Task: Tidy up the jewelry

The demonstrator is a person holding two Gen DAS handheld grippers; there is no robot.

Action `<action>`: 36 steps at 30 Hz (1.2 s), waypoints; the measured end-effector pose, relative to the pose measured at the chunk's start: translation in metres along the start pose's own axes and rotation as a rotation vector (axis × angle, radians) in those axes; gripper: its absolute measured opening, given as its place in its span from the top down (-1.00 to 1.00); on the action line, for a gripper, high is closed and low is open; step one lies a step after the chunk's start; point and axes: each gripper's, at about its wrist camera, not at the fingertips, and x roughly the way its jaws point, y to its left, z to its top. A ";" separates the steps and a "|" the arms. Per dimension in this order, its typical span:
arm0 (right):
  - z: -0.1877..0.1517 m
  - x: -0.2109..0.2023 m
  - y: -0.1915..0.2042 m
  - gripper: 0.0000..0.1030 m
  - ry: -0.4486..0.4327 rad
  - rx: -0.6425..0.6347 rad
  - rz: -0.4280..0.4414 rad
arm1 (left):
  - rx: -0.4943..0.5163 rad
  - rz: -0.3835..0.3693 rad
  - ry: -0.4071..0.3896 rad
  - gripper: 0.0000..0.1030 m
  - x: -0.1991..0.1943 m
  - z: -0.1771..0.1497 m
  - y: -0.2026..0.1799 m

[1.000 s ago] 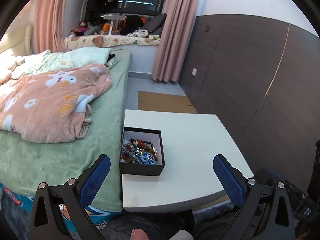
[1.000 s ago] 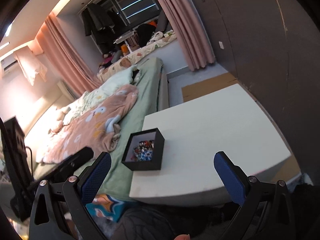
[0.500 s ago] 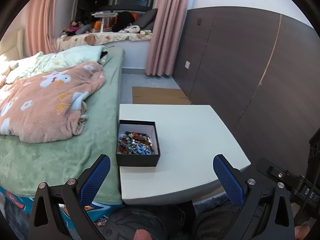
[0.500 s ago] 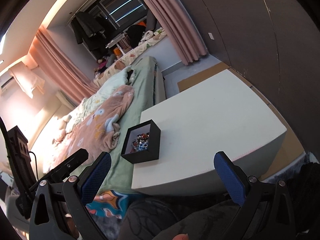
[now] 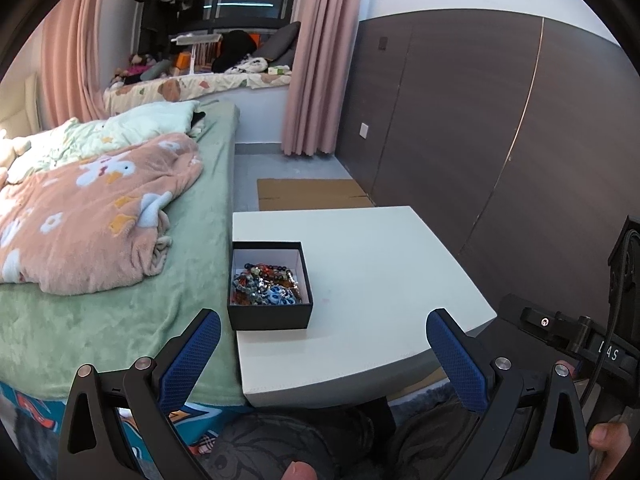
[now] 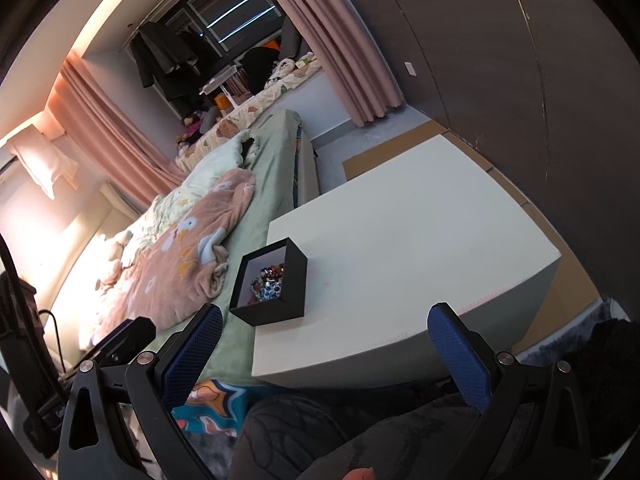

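A small black box (image 5: 269, 312) with a white lining sits at the near left corner of a white table (image 5: 372, 272). It holds a tangle of colourful bead jewelry (image 5: 266, 285). My left gripper (image 5: 322, 336) is open and empty, held back from the table's near edge, the box just ahead of its left finger. In the right wrist view the box (image 6: 280, 300) and jewelry (image 6: 269, 283) lie ahead, left of centre. My right gripper (image 6: 326, 332) is open and empty, short of the table (image 6: 420, 240).
A bed with a green sheet (image 5: 120, 304) and a pink blanket (image 5: 92, 220) adjoins the table's left side. A dark panelled wall (image 5: 500, 128) runs along the right. Cardboard (image 5: 312, 194) lies on the floor beyond the table. The right gripper's body (image 5: 576, 340) shows at the right.
Both grippers have shifted slightly closer to the table, and the views have turned a little. Both stay open. The box has not moved.
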 end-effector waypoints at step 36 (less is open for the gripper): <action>0.005 0.003 -0.010 -1.00 0.020 0.037 -0.064 | 0.130 0.000 -0.018 -0.99 -0.031 0.007 -0.032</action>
